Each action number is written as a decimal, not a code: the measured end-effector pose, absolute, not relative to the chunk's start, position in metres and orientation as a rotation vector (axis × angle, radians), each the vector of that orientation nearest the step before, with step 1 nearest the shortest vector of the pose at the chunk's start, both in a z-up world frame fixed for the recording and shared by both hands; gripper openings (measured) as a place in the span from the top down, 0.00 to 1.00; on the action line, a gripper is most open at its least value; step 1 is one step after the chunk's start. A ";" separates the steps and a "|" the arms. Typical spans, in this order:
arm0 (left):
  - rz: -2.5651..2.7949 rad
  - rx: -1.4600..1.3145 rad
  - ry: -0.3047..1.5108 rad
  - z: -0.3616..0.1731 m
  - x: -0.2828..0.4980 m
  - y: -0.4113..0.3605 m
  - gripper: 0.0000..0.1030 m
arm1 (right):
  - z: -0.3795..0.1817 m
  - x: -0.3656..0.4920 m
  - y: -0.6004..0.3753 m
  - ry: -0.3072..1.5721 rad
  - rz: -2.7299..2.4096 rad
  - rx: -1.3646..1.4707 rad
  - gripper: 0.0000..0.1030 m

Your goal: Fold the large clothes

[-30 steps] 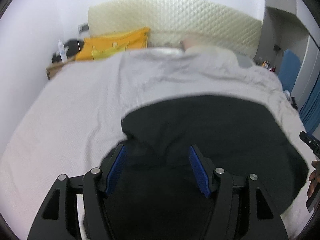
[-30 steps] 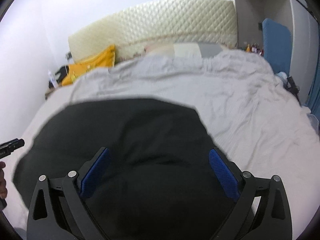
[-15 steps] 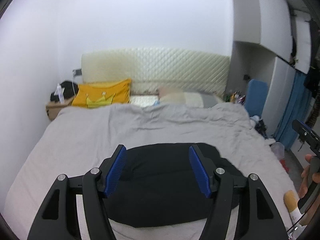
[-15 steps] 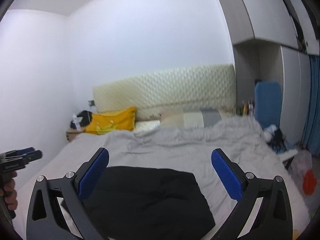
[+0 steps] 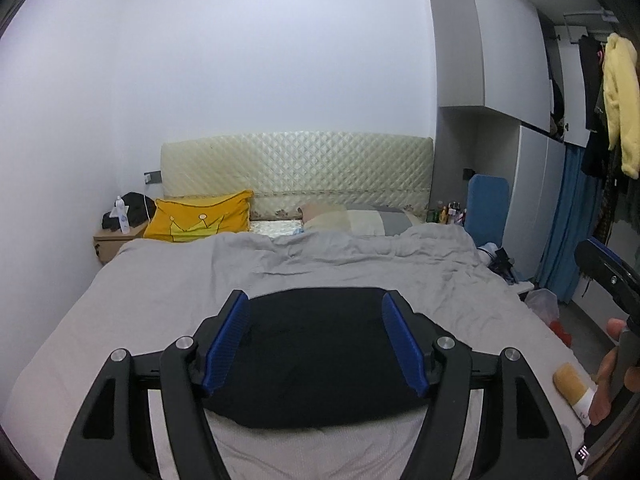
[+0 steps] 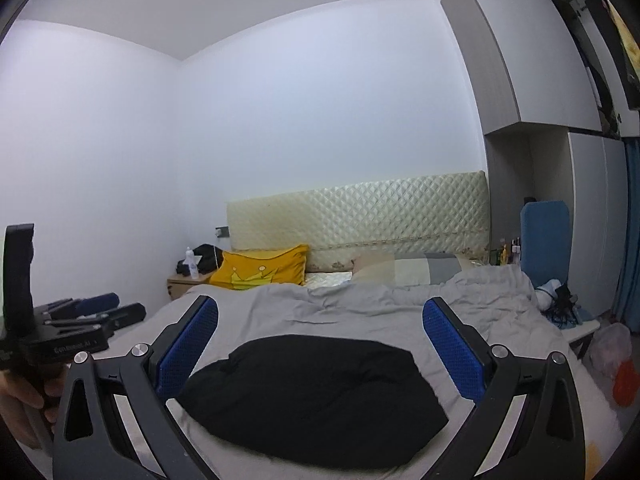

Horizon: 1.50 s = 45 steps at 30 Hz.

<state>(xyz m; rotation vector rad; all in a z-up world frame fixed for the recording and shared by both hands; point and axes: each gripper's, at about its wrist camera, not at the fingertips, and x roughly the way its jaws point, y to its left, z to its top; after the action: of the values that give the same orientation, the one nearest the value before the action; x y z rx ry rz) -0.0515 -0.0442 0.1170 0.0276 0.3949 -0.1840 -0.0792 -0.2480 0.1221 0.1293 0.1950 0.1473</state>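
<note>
A black garment (image 5: 316, 356) lies folded in a compact bundle on the grey bedspread (image 5: 160, 296), near the bed's foot. It also shows in the right wrist view (image 6: 316, 396). My left gripper (image 5: 314, 336) is open and empty, held above and back from the garment. My right gripper (image 6: 320, 344) is open wide and empty, also raised clear of it. The left gripper's body (image 6: 60, 332) shows at the left edge of the right wrist view, and the right gripper's body (image 5: 608, 280) at the right edge of the left wrist view.
A yellow pillow (image 5: 200, 220) and a striped pillow (image 5: 360, 220) lie by the quilted headboard (image 5: 296, 172). A nightstand (image 5: 116, 240) stands at the left. A blue chair (image 5: 488, 208), wardrobe (image 5: 532, 184), bags (image 6: 616, 356) and hanging clothes (image 5: 616, 104) are on the right.
Both grippers have lifted up and pulled back from the black garment. The view has gone from close over the cloth to the whole bed and room. The garment stays on the bed.
</note>
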 end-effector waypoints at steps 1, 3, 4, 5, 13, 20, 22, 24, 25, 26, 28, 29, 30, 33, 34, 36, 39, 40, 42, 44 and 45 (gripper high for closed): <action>-0.184 0.028 0.399 0.114 -0.055 -0.045 0.32 | 0.119 -0.083 -0.247 0.196 0.143 0.130 0.00; -0.189 0.033 0.414 0.104 -0.059 -0.047 0.32 | 0.109 -0.089 -0.245 0.206 0.126 0.129 0.00; -0.189 0.033 0.423 0.099 -0.060 -0.047 0.32 | 0.105 -0.090 -0.245 0.214 0.120 0.130 0.00; -0.186 0.031 0.430 0.095 -0.061 -0.046 0.32 | 0.099 -0.093 -0.245 0.224 0.114 0.138 0.00; -0.191 -0.008 0.492 0.065 -0.068 -0.041 0.32 | 0.066 -0.110 -0.240 0.303 0.091 0.165 0.00; -0.175 -0.006 0.532 0.043 -0.066 -0.039 0.32 | 0.047 -0.116 -0.232 0.348 0.072 0.140 0.00; -0.171 0.000 0.546 0.036 -0.064 -0.040 0.32 | 0.042 -0.117 -0.229 0.359 0.073 0.134 0.00; -0.165 0.003 0.558 0.030 -0.063 -0.039 0.32 | 0.037 -0.117 -0.227 0.367 0.069 0.132 0.00; -0.163 0.004 0.562 0.027 -0.063 -0.039 0.32 | 0.035 -0.117 -0.226 0.371 0.066 0.129 0.00; -0.163 0.003 0.567 0.024 -0.062 -0.039 0.32 | 0.033 -0.117 -0.225 0.375 0.067 0.125 0.00; -0.159 0.002 0.580 0.019 -0.061 -0.038 0.32 | 0.028 -0.116 -0.223 0.388 0.068 0.120 0.00; -0.156 0.001 0.586 0.016 -0.060 -0.038 0.32 | 0.026 -0.116 -0.222 0.393 0.068 0.121 0.00; -0.153 0.000 0.589 0.014 -0.060 -0.038 0.32 | 0.024 -0.114 -0.222 0.400 0.068 0.124 0.00; -0.143 -0.006 0.599 0.008 -0.058 -0.035 0.32 | 0.019 -0.114 -0.220 0.412 0.071 0.123 0.00; -0.139 -0.004 0.602 0.006 -0.057 -0.035 0.32 | 0.019 -0.113 -0.219 0.415 0.071 0.121 0.00; -0.135 -0.002 0.607 0.004 -0.057 -0.034 0.32 | 0.017 -0.114 -0.217 0.418 0.069 0.118 0.00; -0.125 -0.007 0.614 0.000 -0.056 -0.031 0.32 | 0.017 -0.113 -0.216 0.422 0.063 0.115 0.00; -0.121 -0.008 0.616 -0.001 -0.056 -0.030 0.32 | 0.016 -0.113 -0.215 0.423 0.062 0.115 0.00; -0.118 -0.008 0.618 -0.002 -0.056 -0.028 0.32 | 0.016 -0.112 -0.215 0.426 0.060 0.114 0.00; -0.116 -0.006 0.619 -0.003 -0.056 -0.027 0.32 | 0.015 -0.111 -0.214 0.427 0.054 0.110 0.00; -0.115 -0.006 0.619 -0.004 -0.056 -0.027 0.32 | 0.015 -0.111 -0.214 0.428 0.052 0.111 0.00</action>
<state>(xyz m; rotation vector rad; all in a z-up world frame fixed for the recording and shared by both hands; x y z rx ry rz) -0.0555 -0.0265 -0.0040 -0.0058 0.6187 -0.1152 -0.1112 -0.2137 0.0152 0.1112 0.4278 0.0523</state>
